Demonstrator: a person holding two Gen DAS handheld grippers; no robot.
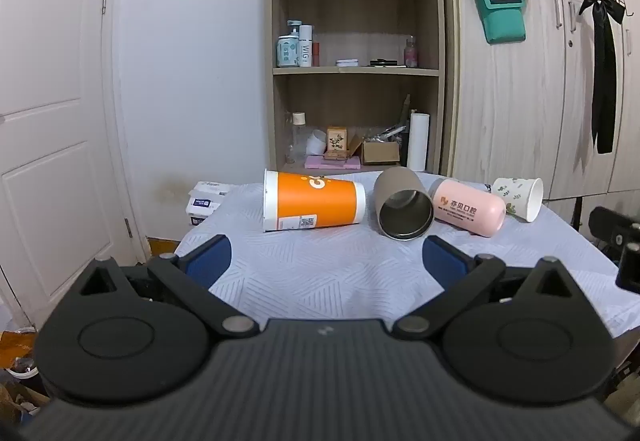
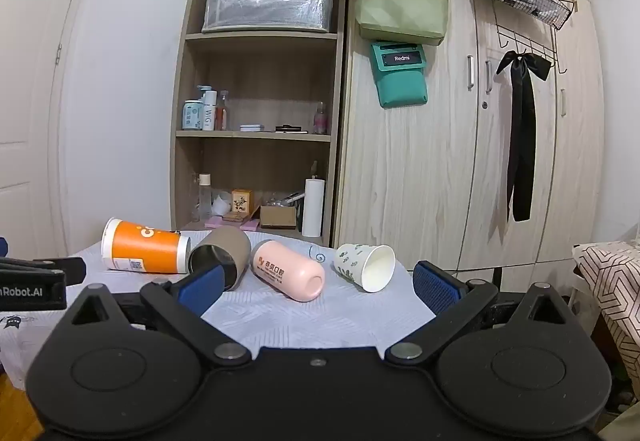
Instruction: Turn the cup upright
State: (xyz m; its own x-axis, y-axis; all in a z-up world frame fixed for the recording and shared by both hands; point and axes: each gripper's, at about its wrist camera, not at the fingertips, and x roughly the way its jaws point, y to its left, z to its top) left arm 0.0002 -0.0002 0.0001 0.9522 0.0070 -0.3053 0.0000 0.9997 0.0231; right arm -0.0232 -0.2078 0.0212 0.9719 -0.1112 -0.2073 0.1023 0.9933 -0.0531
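Observation:
Several cups lie on their sides in a row on the table: an orange paper cup [image 1: 316, 203] [image 2: 146, 247], a tan metal-lined tumbler [image 1: 402, 209] [image 2: 224, 251], a pink cup [image 1: 470, 207] [image 2: 288, 271], and a white leaf-print paper cup [image 1: 520, 197] [image 2: 366, 265]. My left gripper [image 1: 326, 253] is open and empty, short of the cups, in front of the orange cup and the tumbler. My right gripper [image 2: 318, 283] is open and empty, with the pink and leaf-print cups between its fingers' lines of sight. The left gripper's side shows at the left edge of the right wrist view [image 2: 32, 281].
The table [image 1: 320, 281] has a pale blue-grey patterned cloth. Behind it stand an open wooden shelf unit [image 1: 356, 69] with bottles and boxes, and a wardrobe [image 2: 460, 141] with hanging bags and a black bow. A white door [image 1: 48, 121] is at the left.

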